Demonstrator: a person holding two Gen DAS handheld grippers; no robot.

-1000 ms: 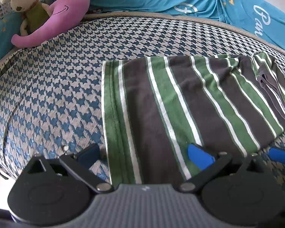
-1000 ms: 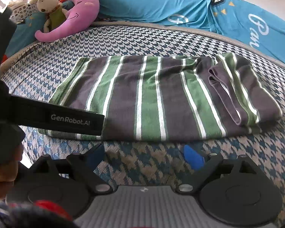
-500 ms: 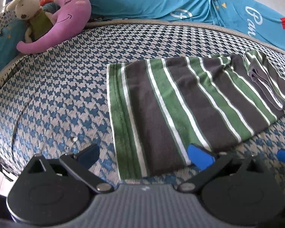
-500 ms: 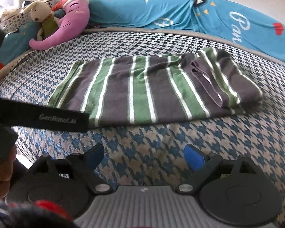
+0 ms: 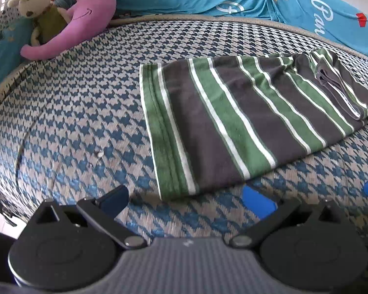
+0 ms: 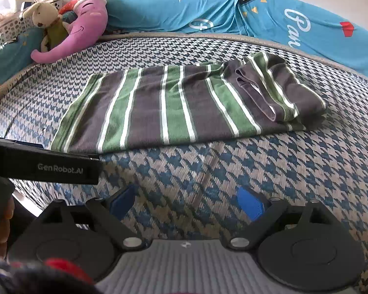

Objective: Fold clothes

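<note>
Both tongs [image 5: 186, 199] [image 6: 187, 202] withdrawn, shirt [image 5: 245, 120] lies ahead

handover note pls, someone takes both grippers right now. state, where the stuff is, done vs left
Left gripper: open, empty, just short of the striped shirt's near hem corner.
Right gripper: open, empty, over bare houndstooth mattress, apart from the shirt.
Shirt lies flat as a long strip, sleeve end already folded in on top at the right.
Left: fold the strip across, probably hem end over toward the sleeve end.
</note>
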